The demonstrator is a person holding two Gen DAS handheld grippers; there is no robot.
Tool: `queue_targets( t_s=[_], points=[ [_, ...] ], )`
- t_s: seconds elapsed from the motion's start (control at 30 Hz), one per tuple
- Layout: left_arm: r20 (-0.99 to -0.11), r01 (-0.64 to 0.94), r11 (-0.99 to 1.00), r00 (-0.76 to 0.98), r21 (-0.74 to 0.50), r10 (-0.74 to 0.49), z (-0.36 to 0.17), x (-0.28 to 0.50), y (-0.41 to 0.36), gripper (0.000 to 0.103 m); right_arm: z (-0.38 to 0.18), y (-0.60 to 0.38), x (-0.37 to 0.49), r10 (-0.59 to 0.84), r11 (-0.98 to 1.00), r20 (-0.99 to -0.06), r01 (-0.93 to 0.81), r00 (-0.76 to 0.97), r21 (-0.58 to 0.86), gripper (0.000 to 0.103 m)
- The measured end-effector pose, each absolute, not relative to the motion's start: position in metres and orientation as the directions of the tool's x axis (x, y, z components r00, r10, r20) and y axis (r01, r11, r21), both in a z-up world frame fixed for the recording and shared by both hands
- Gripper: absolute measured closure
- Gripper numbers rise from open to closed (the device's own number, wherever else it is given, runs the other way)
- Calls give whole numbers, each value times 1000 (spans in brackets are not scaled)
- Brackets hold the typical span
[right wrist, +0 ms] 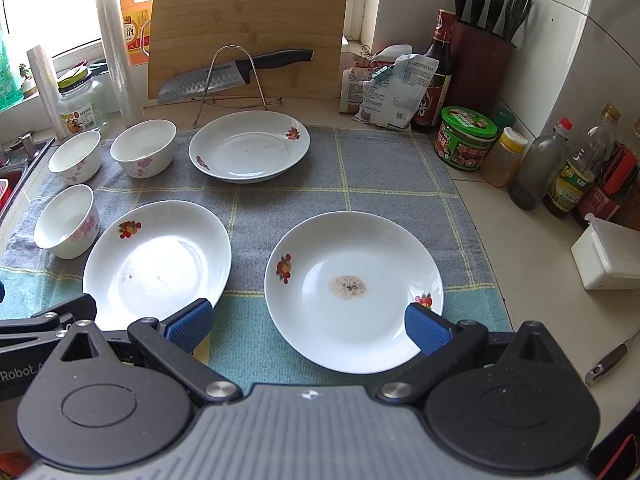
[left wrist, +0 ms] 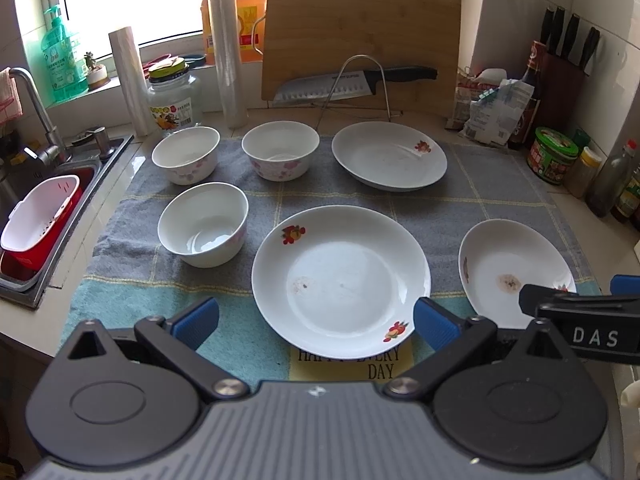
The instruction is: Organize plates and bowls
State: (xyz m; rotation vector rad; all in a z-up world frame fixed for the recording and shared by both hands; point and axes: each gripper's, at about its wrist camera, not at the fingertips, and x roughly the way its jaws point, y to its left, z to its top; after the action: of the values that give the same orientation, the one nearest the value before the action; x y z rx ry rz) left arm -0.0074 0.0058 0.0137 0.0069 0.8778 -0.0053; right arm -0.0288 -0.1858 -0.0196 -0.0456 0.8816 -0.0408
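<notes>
I had both the left gripper (left wrist: 316, 320) and right gripper (right wrist: 308, 326) gaping wide and empty, with three plates (right wrist: 352, 292) and three bowls (left wrist: 202, 224) unstacked.

A glossy white glaze was seen on the plates (right wrist: 354, 292) and bowls (left wrist: 203, 224); a matt woven cloth (right wrist: 384, 176) lay beneath. The cutting board (left wrist: 360, 28) was of smooth wood, the knife blade (left wrist: 324, 86) of metal.

Three white plates with red fruit motifs lie flat and apart: a near-left plate (right wrist: 157, 261), a near-right plate (right wrist: 353, 291) bearing a brown stain at its centre, and a far plate (right wrist: 249, 146). Three upright, empty, pink-flowered bowls (left wrist: 203, 224) (left wrist: 186, 154) (left wrist: 280, 150) cluster at left.
</notes>
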Motion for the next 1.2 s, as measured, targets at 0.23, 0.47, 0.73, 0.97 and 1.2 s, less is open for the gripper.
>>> queue_targets(
  t_s=[0.23, 0.47, 0.73, 0.97, 1.2],
  points=[
    [-769, 6, 1000, 639, 3, -2, 14, -8, 6, 1, -19, -184, -30, -58, 998, -767, 17, 639, -61, 0],
    [-767, 5, 1000, 641, -1, -4, 14, -10, 8, 1, -19, -183, -30, -61, 998, -764, 17, 642, -65, 0],
    [-766, 5, 1000, 643, -3, -6, 14, -11, 9, 1, -18, -182, -34, -65, 998, -759, 20, 648, -68, 0],
    [-761, 13, 1000, 648, -7, -14, 15, -14, 12, 1, -17, -179, -38, -73, 997, -752, 25, 655, -75, 0],
    [-751, 27, 999, 659, -21, -34, 16, -15, 21, 1, -14, -171, -43, -84, 996, -736, 29, 672, -87, 0]
  ],
)
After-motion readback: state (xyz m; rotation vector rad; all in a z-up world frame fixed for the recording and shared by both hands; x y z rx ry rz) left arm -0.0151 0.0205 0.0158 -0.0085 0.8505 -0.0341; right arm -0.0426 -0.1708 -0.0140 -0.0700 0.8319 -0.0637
